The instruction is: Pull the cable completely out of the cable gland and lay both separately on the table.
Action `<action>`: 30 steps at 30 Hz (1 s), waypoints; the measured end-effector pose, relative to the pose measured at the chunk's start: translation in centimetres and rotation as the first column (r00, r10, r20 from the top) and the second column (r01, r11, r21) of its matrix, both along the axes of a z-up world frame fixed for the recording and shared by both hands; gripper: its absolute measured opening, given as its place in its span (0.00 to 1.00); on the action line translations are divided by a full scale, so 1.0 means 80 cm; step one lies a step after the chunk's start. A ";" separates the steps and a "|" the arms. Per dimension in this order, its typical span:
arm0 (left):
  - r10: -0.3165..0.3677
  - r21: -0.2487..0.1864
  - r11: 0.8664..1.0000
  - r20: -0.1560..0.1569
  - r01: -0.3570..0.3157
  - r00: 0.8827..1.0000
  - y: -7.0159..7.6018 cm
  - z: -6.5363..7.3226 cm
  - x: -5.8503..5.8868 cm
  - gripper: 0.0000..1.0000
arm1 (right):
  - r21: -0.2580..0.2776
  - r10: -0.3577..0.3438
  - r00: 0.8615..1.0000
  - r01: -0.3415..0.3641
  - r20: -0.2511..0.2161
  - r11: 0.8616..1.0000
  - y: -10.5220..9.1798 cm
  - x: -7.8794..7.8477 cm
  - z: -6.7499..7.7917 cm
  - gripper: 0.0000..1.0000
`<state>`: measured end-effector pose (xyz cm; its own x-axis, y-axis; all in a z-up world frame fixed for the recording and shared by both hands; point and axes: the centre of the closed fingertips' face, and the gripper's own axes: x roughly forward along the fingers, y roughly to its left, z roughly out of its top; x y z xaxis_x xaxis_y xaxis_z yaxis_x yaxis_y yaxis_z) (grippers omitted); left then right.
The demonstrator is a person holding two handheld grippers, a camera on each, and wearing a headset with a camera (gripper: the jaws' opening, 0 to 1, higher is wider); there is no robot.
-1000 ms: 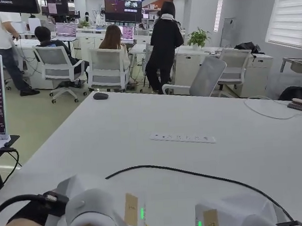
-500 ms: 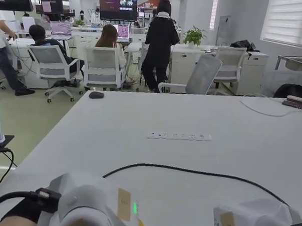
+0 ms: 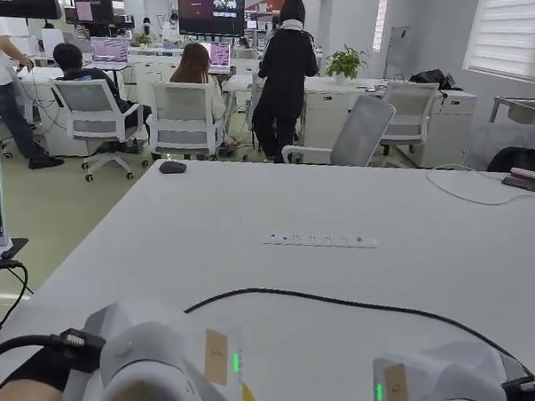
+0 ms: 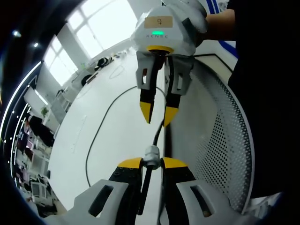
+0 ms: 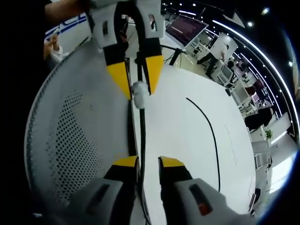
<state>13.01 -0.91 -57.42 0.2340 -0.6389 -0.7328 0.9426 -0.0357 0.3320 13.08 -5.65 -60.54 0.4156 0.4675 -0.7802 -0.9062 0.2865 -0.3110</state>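
Pulling stage: left gripper (image 4: 152, 163) clamped on cable gland (image 4: 151, 154); right gripper (image 5: 143, 162) jaws narrow round black cable (image 5: 142, 136), grip unclear. Tighten, draw straight apart.

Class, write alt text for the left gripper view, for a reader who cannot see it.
The left claw grips a white cable gland between its yellow tips. A black cable runs from the gland up between the parted jaws of the right claw facing it, with a white table behind and a perforated panel alongside.
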 end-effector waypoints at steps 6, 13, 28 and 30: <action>-0.005 -0.007 1.000 -0.002 0.005 1.000 -0.003 0.001 -0.002 0.16 | 0.103 0.055 0.998 -0.057 0.021 0.993 0.046 0.000 0.013 0.16; 0.000 -0.018 1.000 -0.002 0.000 1.000 -0.002 0.003 -0.003 0.16 | 0.063 0.079 0.997 -0.080 0.016 0.995 0.047 0.000 0.003 0.03; 0.017 -0.048 0.999 -0.009 -0.018 1.000 0.001 0.011 0.001 0.16 | -0.021 0.034 0.999 -0.034 -0.003 0.999 0.003 0.001 -0.018 0.03; 0.018 -0.050 0.999 -0.010 -0.019 1.000 0.002 0.012 0.002 0.16 | -0.038 0.028 1.000 -0.028 -0.010 0.999 -0.005 0.000 -0.022 0.03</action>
